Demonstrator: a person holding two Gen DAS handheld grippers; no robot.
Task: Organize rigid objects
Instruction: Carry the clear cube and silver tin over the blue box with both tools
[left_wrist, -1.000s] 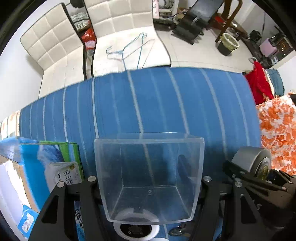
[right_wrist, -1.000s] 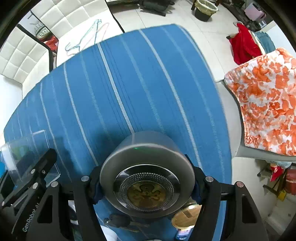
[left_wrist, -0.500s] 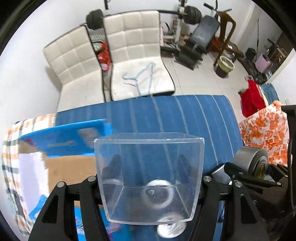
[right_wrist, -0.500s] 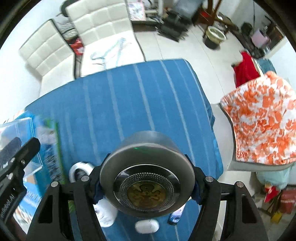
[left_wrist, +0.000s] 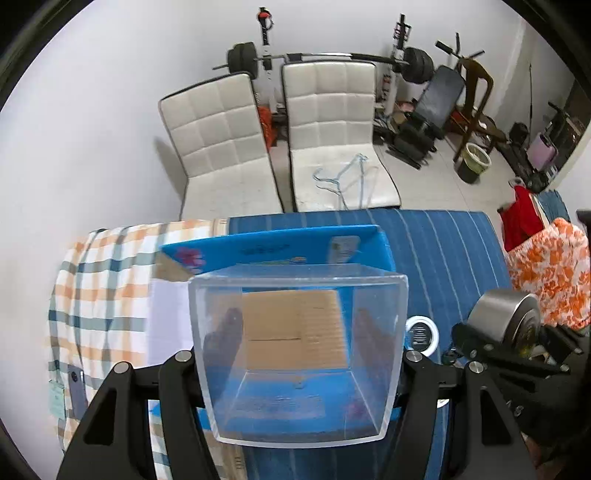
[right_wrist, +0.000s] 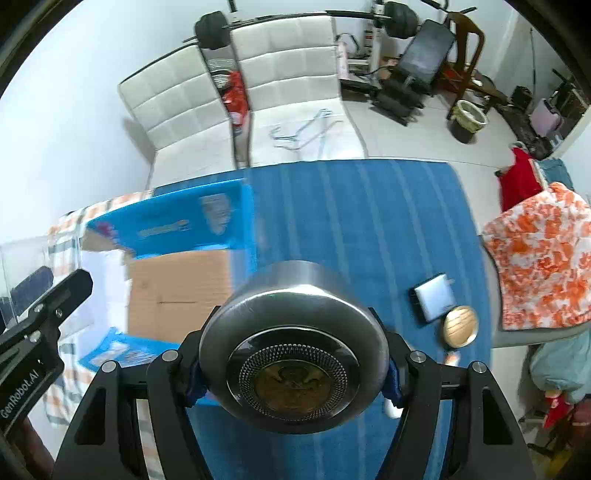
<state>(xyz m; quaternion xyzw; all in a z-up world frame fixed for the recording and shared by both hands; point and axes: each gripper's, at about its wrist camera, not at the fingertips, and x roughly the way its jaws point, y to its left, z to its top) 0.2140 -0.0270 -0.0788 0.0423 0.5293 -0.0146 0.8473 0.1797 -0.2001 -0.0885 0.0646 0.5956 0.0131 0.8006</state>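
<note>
Two grippers are loaded. The left gripper (left_wrist: 297, 363) is clamped on a clear plastic box (left_wrist: 297, 354), square, thin-walled and glossy. The right gripper (right_wrist: 291, 363) is clamped on a squat brushed-metal cylinder (right_wrist: 291, 347) with a mesh-ringed face. The open cardboard carton (left_wrist: 291, 328), blue outside and matte brown inside, lies at twelve o'clock straight beyond the left gripper and at ten o'clock from the right one, so the left hand looks nearer to it.
</note>
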